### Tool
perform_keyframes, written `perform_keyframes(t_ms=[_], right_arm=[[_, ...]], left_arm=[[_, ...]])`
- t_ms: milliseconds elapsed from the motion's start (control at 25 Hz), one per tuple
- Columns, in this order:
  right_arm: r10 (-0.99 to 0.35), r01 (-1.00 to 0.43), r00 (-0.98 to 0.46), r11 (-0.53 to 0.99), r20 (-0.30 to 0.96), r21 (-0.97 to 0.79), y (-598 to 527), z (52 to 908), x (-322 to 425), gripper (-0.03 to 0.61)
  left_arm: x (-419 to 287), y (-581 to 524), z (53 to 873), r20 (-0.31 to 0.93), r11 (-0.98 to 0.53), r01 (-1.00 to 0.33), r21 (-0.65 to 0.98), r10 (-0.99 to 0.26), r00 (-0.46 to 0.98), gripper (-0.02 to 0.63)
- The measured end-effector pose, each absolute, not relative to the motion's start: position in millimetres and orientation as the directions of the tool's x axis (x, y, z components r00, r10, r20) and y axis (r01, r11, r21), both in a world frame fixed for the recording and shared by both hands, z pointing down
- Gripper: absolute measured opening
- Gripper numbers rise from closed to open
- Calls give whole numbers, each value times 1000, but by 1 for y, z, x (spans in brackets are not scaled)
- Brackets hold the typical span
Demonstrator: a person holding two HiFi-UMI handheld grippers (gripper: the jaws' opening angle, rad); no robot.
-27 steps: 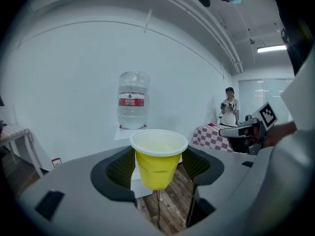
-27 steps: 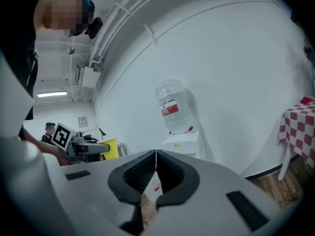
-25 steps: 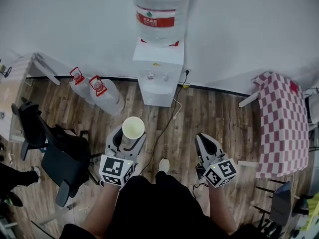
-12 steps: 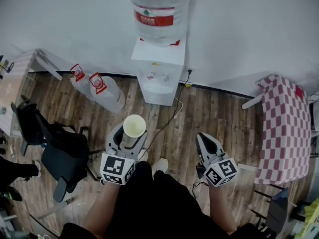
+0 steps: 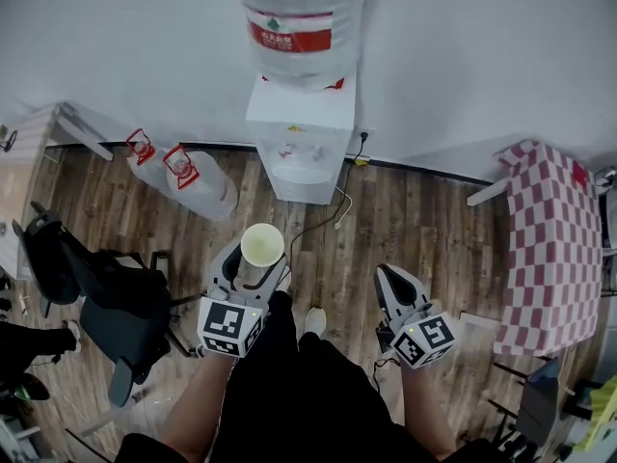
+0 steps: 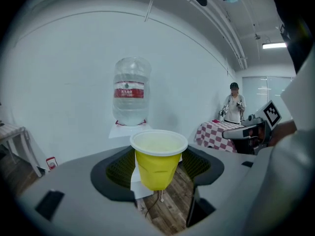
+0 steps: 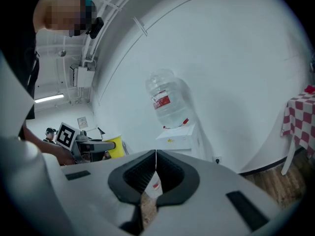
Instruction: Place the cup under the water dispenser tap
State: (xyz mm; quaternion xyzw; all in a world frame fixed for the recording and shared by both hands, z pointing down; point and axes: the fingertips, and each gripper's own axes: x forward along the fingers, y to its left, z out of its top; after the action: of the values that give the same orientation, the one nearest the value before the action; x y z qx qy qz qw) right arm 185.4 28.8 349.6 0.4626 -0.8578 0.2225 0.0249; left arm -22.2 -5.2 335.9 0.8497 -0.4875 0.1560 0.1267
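Observation:
A yellow paper cup stands upright between the jaws of my left gripper, which is shut on it, empty inside. The white water dispenser with a big clear bottle on top stands against the wall straight ahead, its taps in a recess on the front. The cup is still a good way short of the dispenser, above the wooden floor. My right gripper hangs to the right, shut with nothing in it.
Two spare water bottles lie on the floor left of the dispenser. A black office chair is at my left. A table with a red-checked cloth is at the right. A cable runs across the floor from the dispenser.
The person has stepped closer to the dispenser, which looms larger. Both grippers have moved forward and a little down, the cup still held in the left one.

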Motion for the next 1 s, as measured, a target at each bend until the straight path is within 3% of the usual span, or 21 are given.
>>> perform_keyframes(t_ms=[640,1000], right_arm=[[-783,-820,-553,450,285,-355,-75,395,121,21],[-782,-834,-535,431,319,-343,-127,465,103,21]], left_arm=[[-23,-129,443,451,-588,-804,94,-695,561,305],[-27,-182,533,489,-587,-803,102,-673,555,305]])
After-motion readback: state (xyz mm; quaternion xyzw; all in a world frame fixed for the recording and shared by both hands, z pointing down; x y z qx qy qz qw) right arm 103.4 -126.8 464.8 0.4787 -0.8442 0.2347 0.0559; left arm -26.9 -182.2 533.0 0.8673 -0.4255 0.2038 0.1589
